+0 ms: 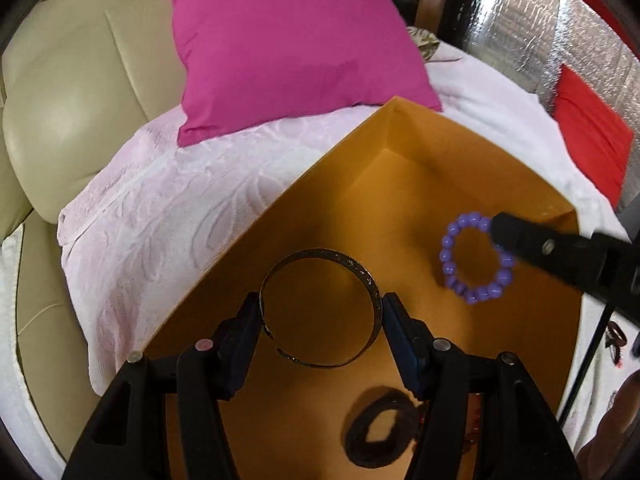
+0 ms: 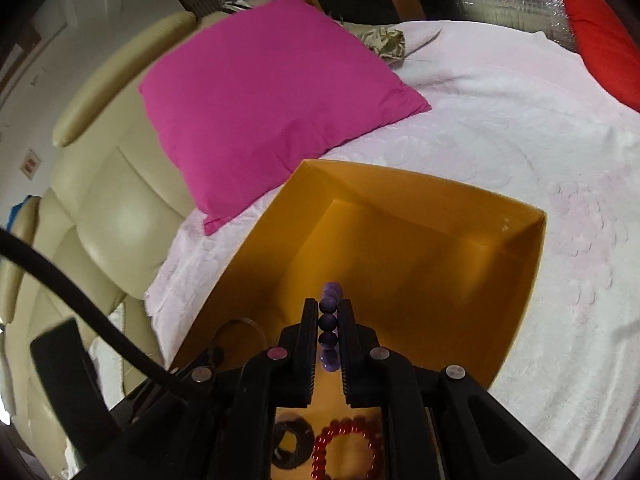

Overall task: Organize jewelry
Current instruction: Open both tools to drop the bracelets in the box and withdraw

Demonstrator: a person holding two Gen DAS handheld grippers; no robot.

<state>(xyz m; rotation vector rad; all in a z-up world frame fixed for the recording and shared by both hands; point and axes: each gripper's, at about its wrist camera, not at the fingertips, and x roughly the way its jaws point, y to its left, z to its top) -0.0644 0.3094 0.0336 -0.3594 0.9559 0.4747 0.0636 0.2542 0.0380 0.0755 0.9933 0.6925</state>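
Now, left tool (image 1: 320, 320): we have its two fingers pressed against opposite outer sides of a dark metal cuff bangle (image 1: 320, 307), gap of the cuff facing back toward us. The bangle is held above the floor of the orange box (image 1: 440, 184). It looks rigid, thin and light; smooth metal likely to slip or spring out if squeezed hard, so we judge a gentle hold across the widest span best.

Right tool (image 2: 329, 328): closed edge-on over a purple beaded bracelet (image 2: 330, 322), several beads pinched in a row between the pads, rest of the loop hanging free over the box. Probably elastic-strung, floppy and light; beads are round and may roll, so we would grip two or three together.

Below, on the box floor: a red beaded bracelet (image 2: 346, 448) and a dark hair tie (image 1: 380, 428). Box sits on a white bedspread (image 2: 520, 120) beside a pink cushion (image 1: 288, 44).
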